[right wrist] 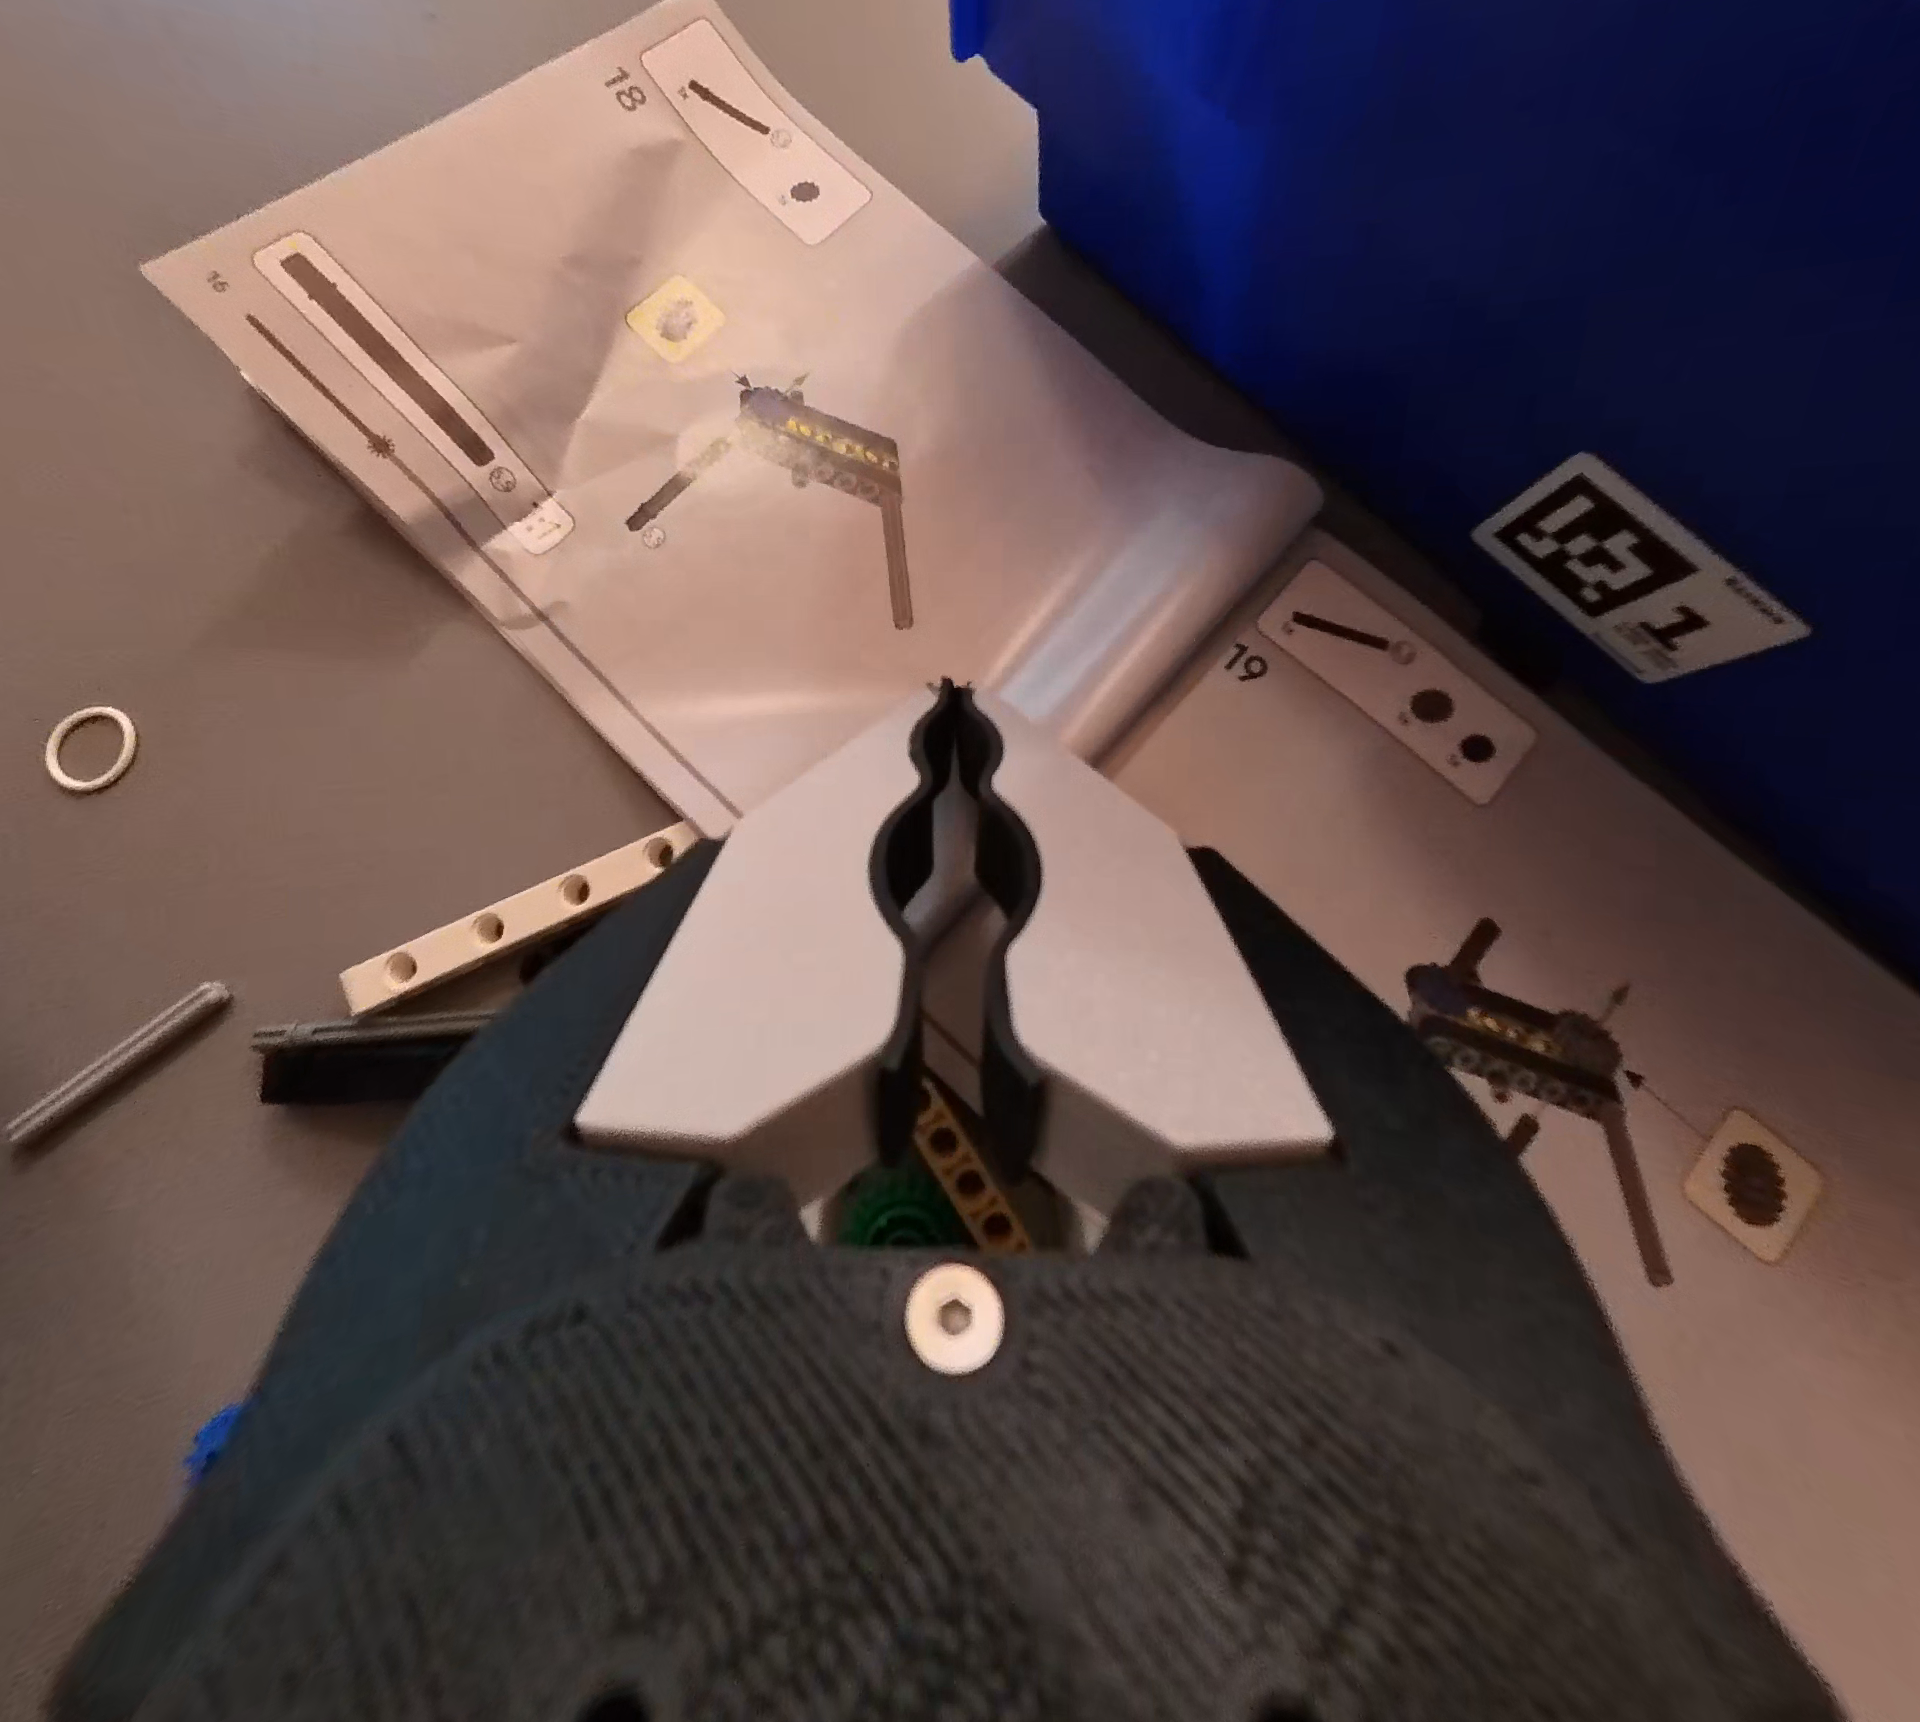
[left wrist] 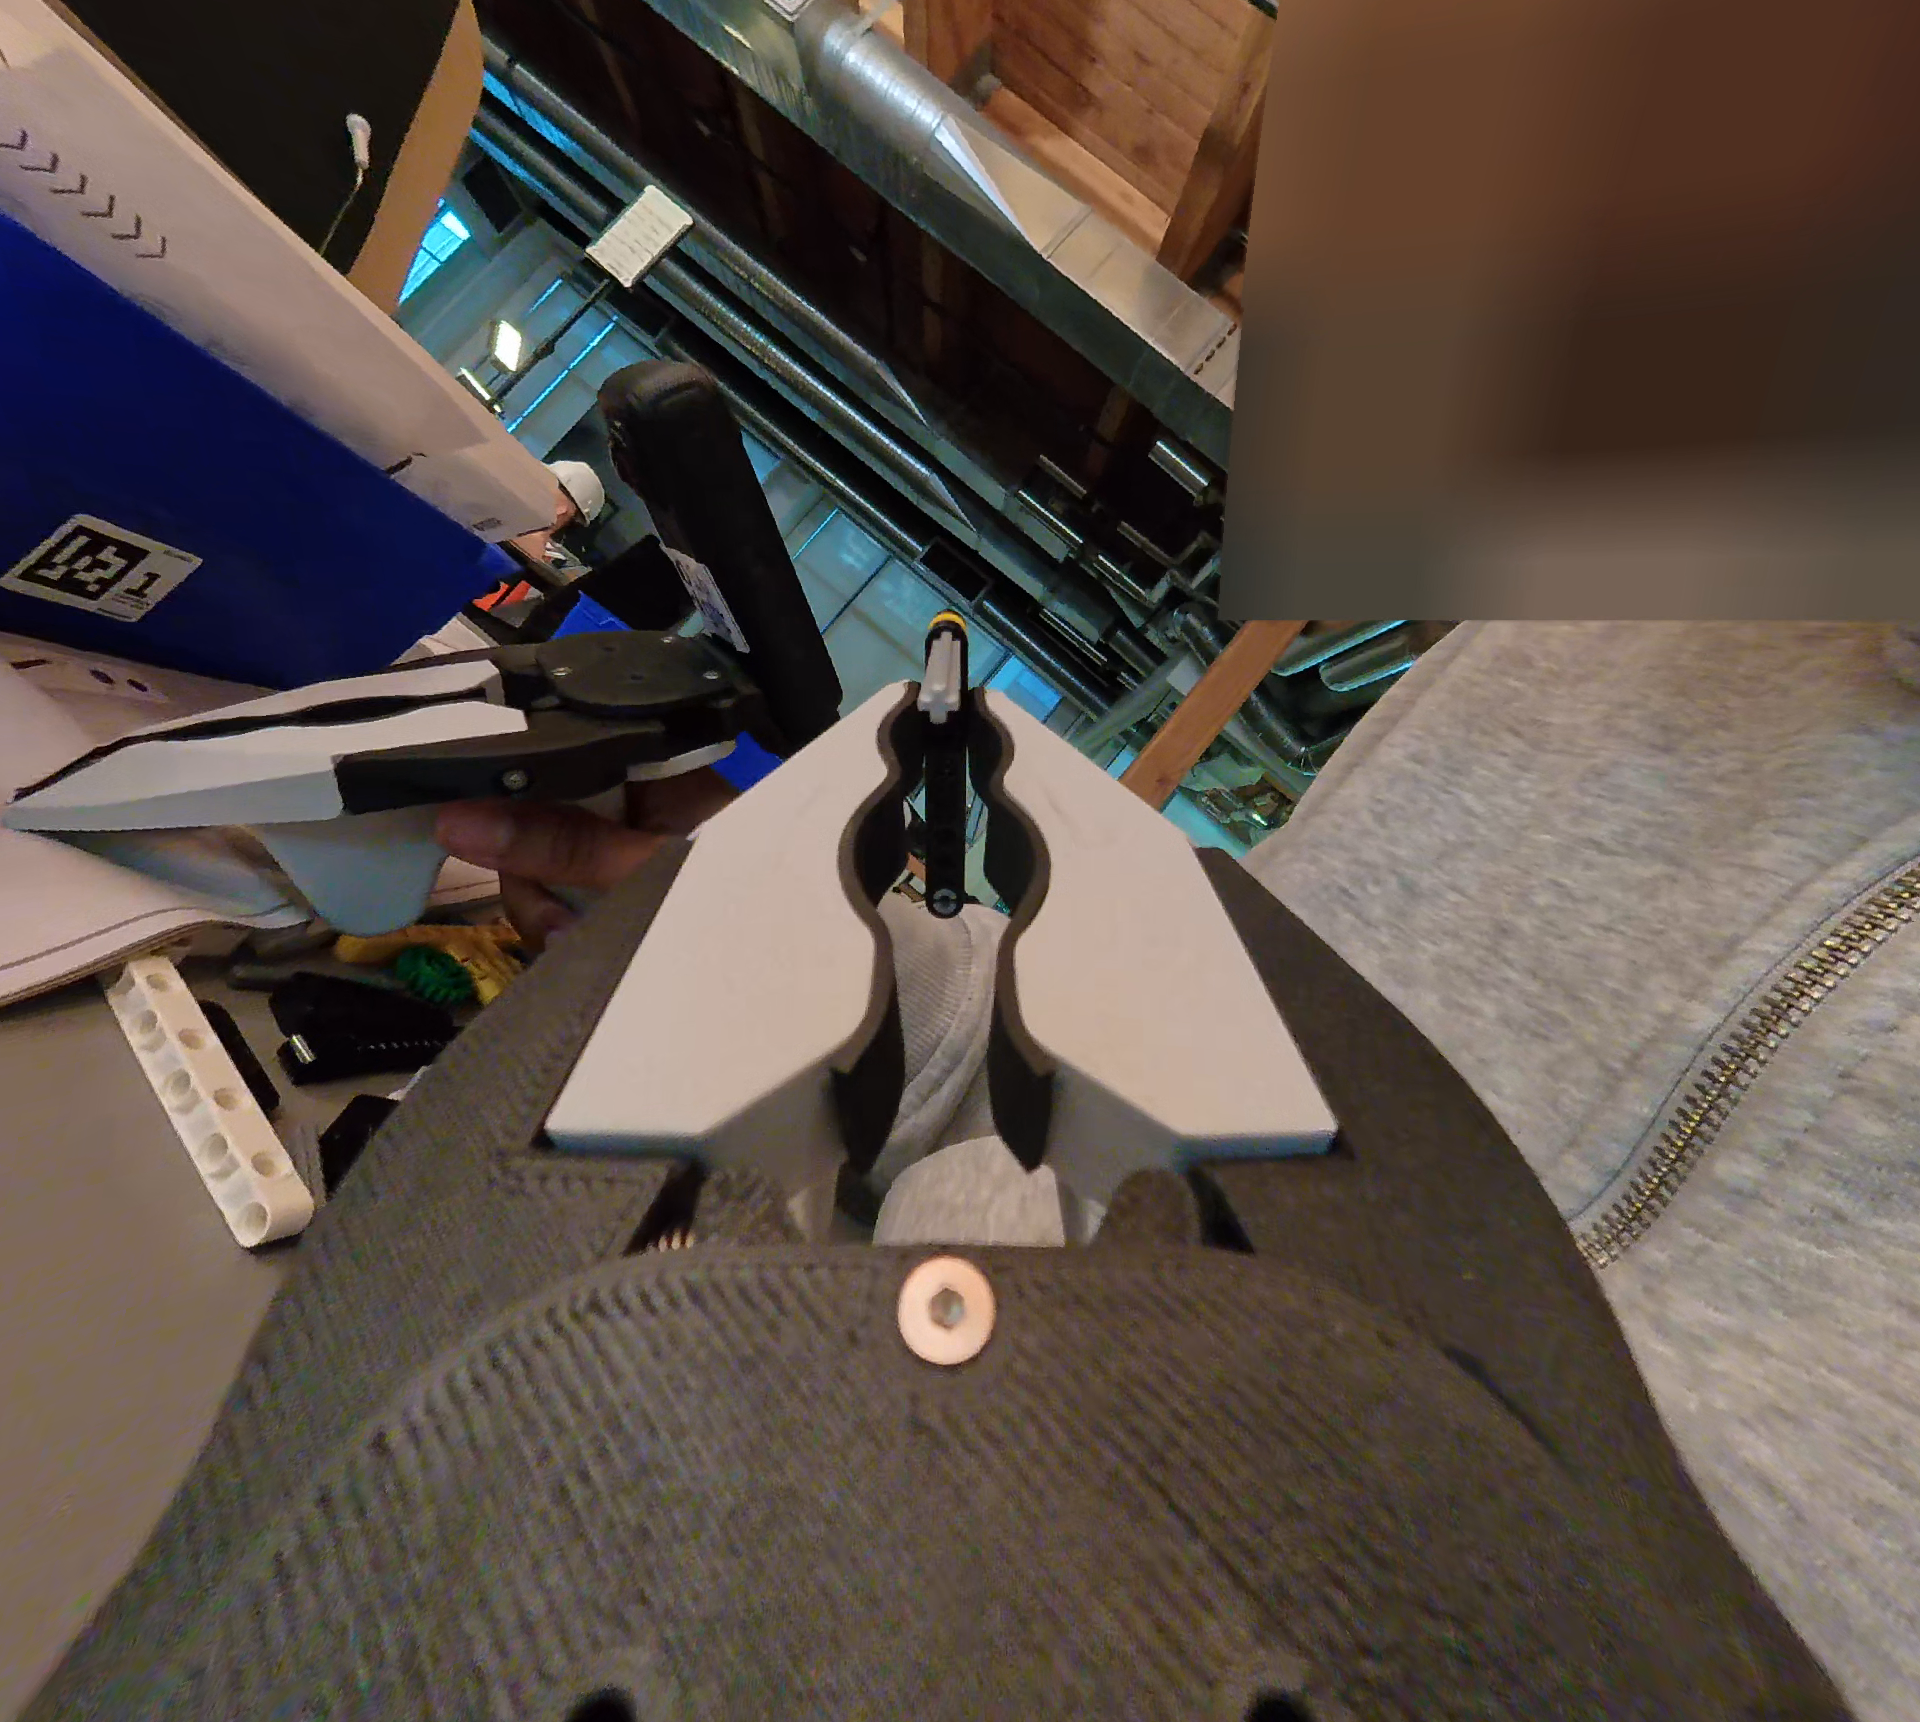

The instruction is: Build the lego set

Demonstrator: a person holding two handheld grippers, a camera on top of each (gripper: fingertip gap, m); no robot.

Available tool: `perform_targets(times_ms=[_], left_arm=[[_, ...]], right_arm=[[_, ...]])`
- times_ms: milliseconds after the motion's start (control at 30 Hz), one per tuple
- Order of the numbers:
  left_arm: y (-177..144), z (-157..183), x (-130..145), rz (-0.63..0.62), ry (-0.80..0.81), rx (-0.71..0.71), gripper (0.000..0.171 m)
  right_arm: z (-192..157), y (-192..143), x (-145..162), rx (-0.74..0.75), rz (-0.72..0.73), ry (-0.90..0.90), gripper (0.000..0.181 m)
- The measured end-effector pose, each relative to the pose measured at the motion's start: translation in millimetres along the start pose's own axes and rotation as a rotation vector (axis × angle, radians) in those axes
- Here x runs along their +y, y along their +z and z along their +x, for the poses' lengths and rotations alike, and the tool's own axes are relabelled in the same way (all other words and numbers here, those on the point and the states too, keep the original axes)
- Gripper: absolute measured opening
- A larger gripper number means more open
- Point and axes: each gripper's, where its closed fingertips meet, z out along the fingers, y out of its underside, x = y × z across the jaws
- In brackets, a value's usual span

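My left gripper (left wrist: 943,701) is raised toward the ceiling and shut on a black lego beam (left wrist: 943,805). The beam stands upright between the fingers, with a white piece (left wrist: 940,670) and a yellow tip on top. My right gripper (right wrist: 948,704) is shut over the open instruction booklet (right wrist: 727,446). A small black cross-shaped end (right wrist: 947,686) pokes out between its tips and looks like a thin axle held end-on. The right gripper also shows in the left wrist view (left wrist: 208,763), held in a hand low over the table. A white beam (right wrist: 520,924) lies beside it.
A blue bin (right wrist: 1455,166) stands behind the booklet. A grey axle (right wrist: 114,1064), a black part (right wrist: 364,1059) and a pale ring (right wrist: 91,747) lie on the grey table. A green gear (left wrist: 436,976) and black parts (left wrist: 353,1028) lie nearby. A grey hooded sleeve (left wrist: 1662,1049) is at the right.
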Motion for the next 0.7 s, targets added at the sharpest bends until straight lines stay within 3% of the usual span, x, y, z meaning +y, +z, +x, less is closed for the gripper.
perform_targets(times_ms=[33,333,700], left_arm=[[0.1,0.0,0.0,0.000,-0.001,-0.001,0.005],[8.8,-0.1,18.4,-0.082,-0.063,0.017,0.005],[13.1,-1.4,32.1,-0.136,-0.068,-0.004,0.005]], right_arm=[[0.0,-0.5,-0.5,-0.006,0.002,-0.007,0.000],[3.8,-43.6,-23.9,-0.079,0.177,0.083,0.000],[7.4,-102.1,1.3,-0.067,0.261,0.158,0.009]])
